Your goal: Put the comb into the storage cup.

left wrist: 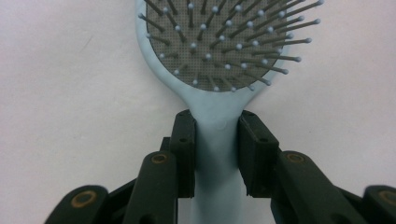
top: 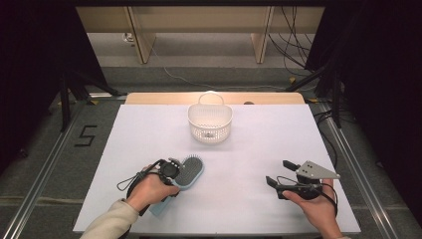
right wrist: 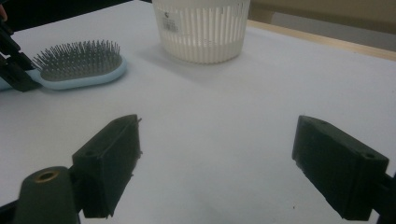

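Left gripper (left wrist: 217,154) fingers (left wrist: 183,149) pinch the hairbrush (left wrist: 217,70) neck; right gripper (right wrist: 217,163) fingers spread

1. We see a table (top: 259,149) with a white top; a strip of bare wood shows along its far edge.
2. A white slotted basket (top: 210,123) with a handle stands upright on the white top, close to that far edge and about midway across.
3. Nearer to us than the basket and a little to its left, a light blue hairbrush (top: 188,174) lies flat on the top, bristles up, well apart from the basket, its handle pointing away from it.
4. To the right of the basket and toward us, we see bare white surface.
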### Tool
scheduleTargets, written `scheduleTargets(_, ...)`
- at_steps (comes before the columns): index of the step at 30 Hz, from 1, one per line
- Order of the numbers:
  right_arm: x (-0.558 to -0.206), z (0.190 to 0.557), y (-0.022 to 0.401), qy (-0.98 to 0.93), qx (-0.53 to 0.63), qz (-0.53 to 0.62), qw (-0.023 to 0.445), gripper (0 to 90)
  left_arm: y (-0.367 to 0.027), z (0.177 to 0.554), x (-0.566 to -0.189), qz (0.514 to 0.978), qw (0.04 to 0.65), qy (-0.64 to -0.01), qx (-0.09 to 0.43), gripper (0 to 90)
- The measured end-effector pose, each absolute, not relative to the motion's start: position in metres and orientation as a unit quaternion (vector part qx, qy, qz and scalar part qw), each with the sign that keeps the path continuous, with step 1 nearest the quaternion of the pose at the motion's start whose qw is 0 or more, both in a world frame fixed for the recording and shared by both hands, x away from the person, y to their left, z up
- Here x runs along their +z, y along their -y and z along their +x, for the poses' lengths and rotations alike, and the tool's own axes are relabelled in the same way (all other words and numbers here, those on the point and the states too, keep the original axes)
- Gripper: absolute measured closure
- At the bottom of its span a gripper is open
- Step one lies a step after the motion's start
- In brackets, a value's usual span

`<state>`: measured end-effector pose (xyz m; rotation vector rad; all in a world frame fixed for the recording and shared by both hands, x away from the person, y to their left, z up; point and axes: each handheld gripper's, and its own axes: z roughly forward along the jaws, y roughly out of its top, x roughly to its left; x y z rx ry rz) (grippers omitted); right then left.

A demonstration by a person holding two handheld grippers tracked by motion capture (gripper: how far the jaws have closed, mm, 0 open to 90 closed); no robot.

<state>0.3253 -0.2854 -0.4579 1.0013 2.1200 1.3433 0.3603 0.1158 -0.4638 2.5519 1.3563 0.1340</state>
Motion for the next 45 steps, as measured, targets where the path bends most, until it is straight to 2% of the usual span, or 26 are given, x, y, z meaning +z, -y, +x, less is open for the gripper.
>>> scheduleTargets(25, -0.458, 0.325, 0.287, -0.764, 0.488, 0.363, 0.216, 16.0, -0.120, 0.359, -0.463, 0.883, 0.155, -0.439, 0.058, 69.8)
scheduleTargets(45, -0.458, 0.325, 0.287, -0.761, 0.491, 0.365, 0.214, 16.0, -0.135, 0.359, -0.456, 0.891, 0.207, -0.386, 0.115, 69.8)
